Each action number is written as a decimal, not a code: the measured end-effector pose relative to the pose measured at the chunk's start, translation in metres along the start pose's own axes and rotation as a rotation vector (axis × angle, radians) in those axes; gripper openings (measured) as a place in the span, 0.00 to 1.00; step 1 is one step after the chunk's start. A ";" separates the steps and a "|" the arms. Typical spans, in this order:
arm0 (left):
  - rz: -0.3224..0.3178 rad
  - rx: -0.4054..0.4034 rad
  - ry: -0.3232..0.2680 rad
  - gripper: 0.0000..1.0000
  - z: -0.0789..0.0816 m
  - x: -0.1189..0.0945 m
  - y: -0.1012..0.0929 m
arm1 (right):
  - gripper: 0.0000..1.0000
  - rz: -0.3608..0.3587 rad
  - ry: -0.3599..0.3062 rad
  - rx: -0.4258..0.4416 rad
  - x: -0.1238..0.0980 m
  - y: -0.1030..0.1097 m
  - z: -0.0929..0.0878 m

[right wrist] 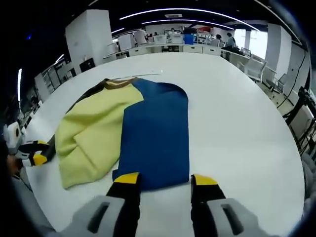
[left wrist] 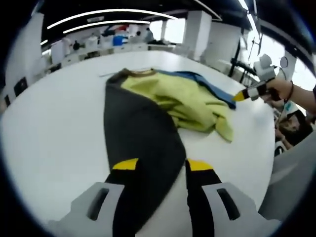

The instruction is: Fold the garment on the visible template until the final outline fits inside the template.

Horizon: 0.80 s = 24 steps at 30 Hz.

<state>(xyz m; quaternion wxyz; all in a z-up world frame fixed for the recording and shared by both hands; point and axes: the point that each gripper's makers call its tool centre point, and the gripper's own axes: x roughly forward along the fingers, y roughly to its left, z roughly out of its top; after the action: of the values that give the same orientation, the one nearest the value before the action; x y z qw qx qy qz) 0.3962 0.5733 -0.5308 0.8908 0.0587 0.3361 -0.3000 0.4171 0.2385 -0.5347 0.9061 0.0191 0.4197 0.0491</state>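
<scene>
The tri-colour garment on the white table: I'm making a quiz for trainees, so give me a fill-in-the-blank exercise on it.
1. The garment has a yellow-green middle, a dark grey side and a ____ side.
2. It lies on a round ____ table.
3. In the right gripper view, the blue panel's edge lies between the open jaws of the right gripper; the ____ gripper enters beside the yellow-green fabric.

Missing words: blue; white; left
</scene>
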 end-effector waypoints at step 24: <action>0.088 -0.168 -0.091 0.00 0.017 -0.012 0.035 | 0.00 -0.070 -0.017 0.010 0.002 -0.016 0.004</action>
<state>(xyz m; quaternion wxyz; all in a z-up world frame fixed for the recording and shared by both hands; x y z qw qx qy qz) 0.4192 0.6026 -0.5134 0.9192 -0.0151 0.3165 -0.2337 0.4224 0.2225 -0.5353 0.9106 0.0095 0.4128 0.0148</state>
